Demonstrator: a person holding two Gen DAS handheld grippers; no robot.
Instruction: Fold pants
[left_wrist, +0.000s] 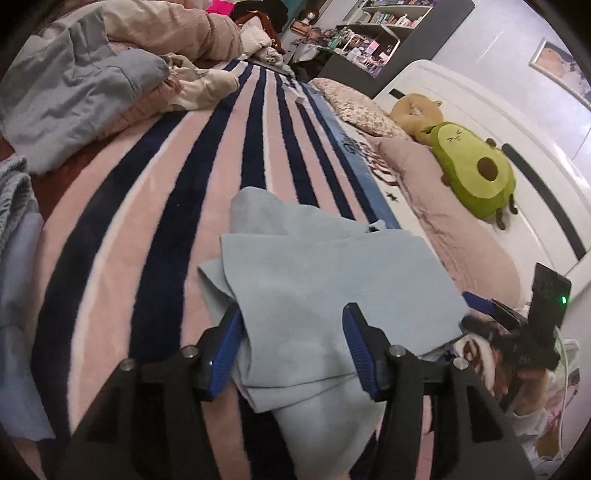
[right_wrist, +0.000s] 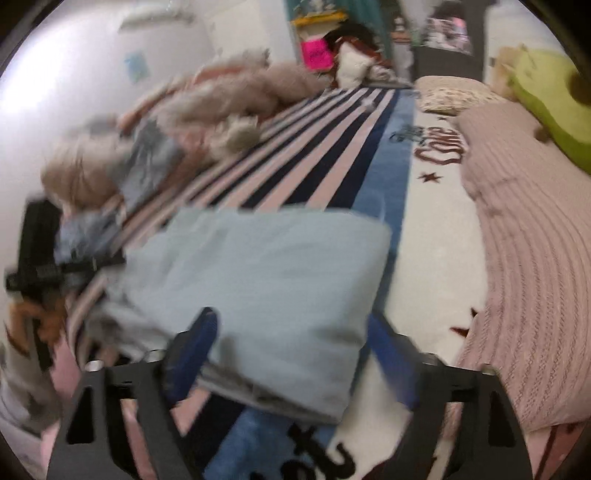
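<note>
The light blue pants (left_wrist: 332, 280) lie folded in layers on the striped blanket (left_wrist: 155, 206). My left gripper (left_wrist: 291, 328) stands open over their near edge. The cloth lies loose between its blue fingers (left_wrist: 225, 343), and the left finger brushes a fold. In the right wrist view, which is blurred, the pants (right_wrist: 258, 277) form a rectangle. My right gripper (right_wrist: 291, 339) is open wide astride their near right corner and grips nothing. The black body of the right-hand tool (left_wrist: 546, 299) shows at the pants' right edge.
A heap of grey and beige clothes (left_wrist: 81, 77) fills the far left of the bed. A green avocado plush (left_wrist: 476, 173) and pink pillow (left_wrist: 443, 206) lie along the white headboard (left_wrist: 498, 122). More blue cloth (left_wrist: 14, 258) sits at the left edge. Shelves (left_wrist: 384, 22) stand beyond.
</note>
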